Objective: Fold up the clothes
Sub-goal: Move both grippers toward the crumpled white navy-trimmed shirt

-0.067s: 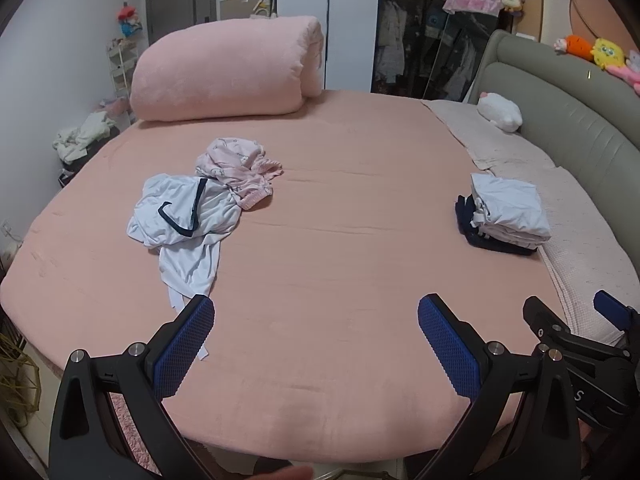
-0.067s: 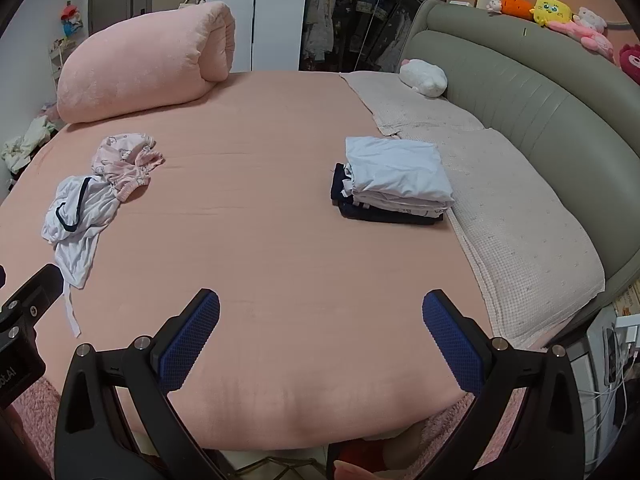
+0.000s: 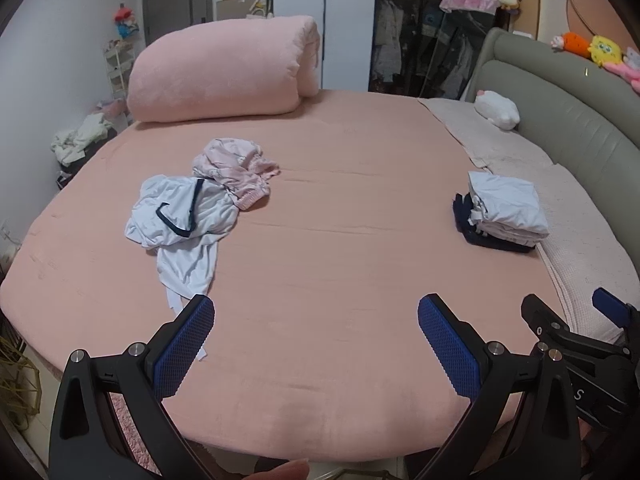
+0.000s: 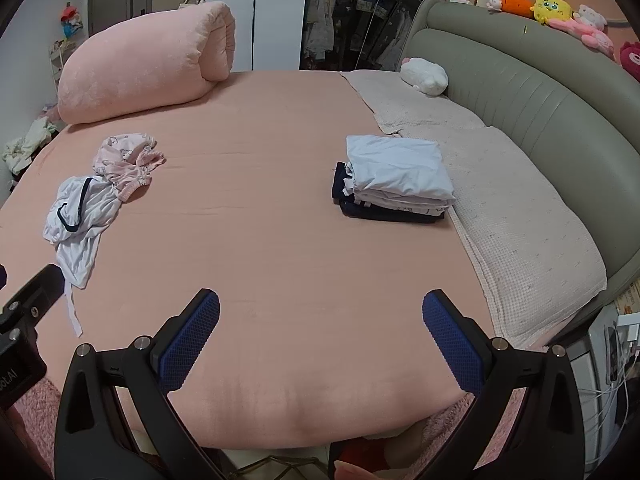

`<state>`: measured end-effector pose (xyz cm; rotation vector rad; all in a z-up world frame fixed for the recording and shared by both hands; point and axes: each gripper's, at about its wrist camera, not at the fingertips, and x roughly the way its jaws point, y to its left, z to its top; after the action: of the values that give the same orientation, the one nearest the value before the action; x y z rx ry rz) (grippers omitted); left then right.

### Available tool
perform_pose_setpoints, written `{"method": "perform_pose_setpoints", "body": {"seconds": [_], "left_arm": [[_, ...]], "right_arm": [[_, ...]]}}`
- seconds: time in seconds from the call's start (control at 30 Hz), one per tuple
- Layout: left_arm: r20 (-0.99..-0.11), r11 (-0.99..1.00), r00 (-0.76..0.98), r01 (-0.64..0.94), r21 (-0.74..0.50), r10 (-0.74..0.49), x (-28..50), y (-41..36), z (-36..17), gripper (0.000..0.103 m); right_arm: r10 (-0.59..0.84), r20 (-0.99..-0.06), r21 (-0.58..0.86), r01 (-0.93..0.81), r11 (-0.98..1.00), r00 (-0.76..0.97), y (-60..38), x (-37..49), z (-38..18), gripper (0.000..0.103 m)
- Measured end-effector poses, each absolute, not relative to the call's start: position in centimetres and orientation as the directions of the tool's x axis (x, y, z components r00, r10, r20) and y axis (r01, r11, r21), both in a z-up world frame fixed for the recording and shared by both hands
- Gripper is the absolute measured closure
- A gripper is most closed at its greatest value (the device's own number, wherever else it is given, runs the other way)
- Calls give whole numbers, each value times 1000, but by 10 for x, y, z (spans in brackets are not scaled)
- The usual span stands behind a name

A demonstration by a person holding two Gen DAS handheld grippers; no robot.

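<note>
Pink bed sheet (image 3: 340,280), rolled duvet (image 3: 224,72), grey headboard (image 4: 520,92) — left gripper (image 3: 316,312), right gripper (image 4: 320,308), both spread wide, empty

The bed (image 3: 340,280) wears a plain salmon-pink sheet. At ten o'clock lies a white shirt (image 3: 180,216) with navy trim, beside pale pink pyjamas (image 4: 128,160) printed with small figures. At two o'clock the folded stack (image 4: 396,176) is white over navy. The headboard (image 4: 540,92) is grey-green — the gripper pads (image 4: 188,344) blue, dimpled.
</note>
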<state>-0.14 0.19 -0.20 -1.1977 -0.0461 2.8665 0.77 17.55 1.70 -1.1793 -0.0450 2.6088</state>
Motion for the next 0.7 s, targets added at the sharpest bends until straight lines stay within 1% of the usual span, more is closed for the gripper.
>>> {"method": "perform_pose_setpoints", "body": {"seconds": [0.27, 0.5, 0.53, 0.57, 0.6, 0.63, 0.67, 0.7], "left_arm": [[-755, -997, -653, -17, -71, 65, -7, 6, -12, 0], [-792, -986, -605, 62, -156, 87, -21, -31, -45, 0], [-795, -983, -601, 85, -164, 81, -24, -39, -49, 0], [-797, -981, -601, 113, -159, 60, -26, -47, -52, 1], [-796, -980, -605, 143, -139, 24, -30, -55, -55, 2], [-794, -979, -608, 171, -114, -14, -33, -64, -59, 5], [-797, -975, -602, 198, -99, -41, -38, -75, -63, 13], [-805, -970, -591, 223, -93, -59, -45, -88, -69, 19]], "right_arm": [[216, -725, -137, -170, -976, -654, 170, 3, 8, 0], [162, -725, -127, -101, -987, -669, 160, -10, -3, 0], [140, -735, -112, -84, -990, -663, 157, -16, -7, 3], [102, -755, -85, -57, -995, -648, 153, -26, -12, 11], [60, -774, -58, -24, -998, -630, 147, -36, -17, 15], [30, -790, -44, 9, -999, -612, 140, -46, -22, 26], [9, -801, -42, 41, -998, -598, 132, -55, -27, 36], [-12, -810, -39, 74, -997, -587, 124, -63, -31, 39]]}}
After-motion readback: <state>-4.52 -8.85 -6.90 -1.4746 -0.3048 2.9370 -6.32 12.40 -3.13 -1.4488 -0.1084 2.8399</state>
